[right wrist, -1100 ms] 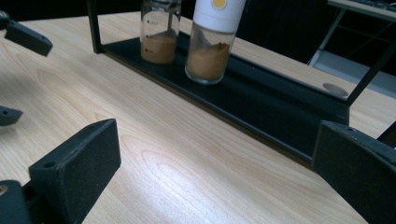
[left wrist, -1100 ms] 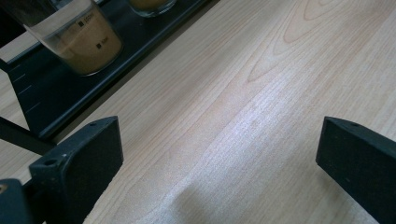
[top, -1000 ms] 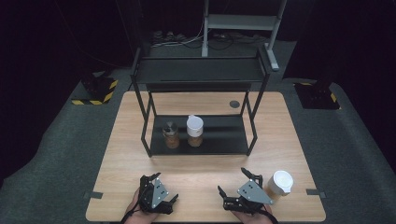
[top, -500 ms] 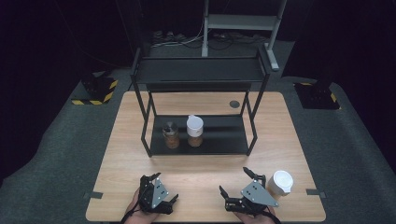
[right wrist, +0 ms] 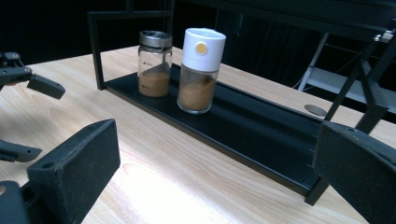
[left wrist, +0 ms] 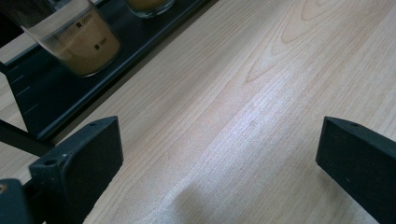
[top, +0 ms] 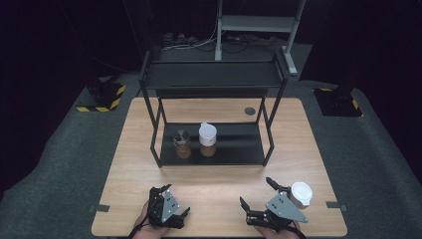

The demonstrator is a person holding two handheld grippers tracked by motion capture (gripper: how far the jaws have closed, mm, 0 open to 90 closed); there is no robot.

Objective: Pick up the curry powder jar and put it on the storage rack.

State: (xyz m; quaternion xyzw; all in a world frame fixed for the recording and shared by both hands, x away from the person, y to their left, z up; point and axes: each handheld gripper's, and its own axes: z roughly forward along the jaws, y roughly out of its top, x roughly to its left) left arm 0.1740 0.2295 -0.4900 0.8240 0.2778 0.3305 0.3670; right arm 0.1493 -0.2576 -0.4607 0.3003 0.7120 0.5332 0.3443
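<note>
Two spice jars, a silver-lidded jar [top: 182, 144] and a white-capped jar [top: 207, 140], stand upright side by side on the black rack's bottom shelf [top: 239, 144]; left tool [top: 160, 211] and right tool [top: 258, 195] gape wide over the counter [top: 214, 177], holding nothing

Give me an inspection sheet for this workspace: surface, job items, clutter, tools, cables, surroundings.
Surface: wooden table, bare wood around the rack.
Job's things: black two-tier rack; on its lower shelf, a metal-lidded spice jar beside a white-capped spice jar, both upright. White-lidded container by the right tool.
Clutter: nothing seen.
Grippers: left tool open, holding nothing; right tool open, holding nothing.
Cables: a bundle on the floor behind the rack.
Surroundings: dark floor, hazard-striped bases, metal stand.
</note>
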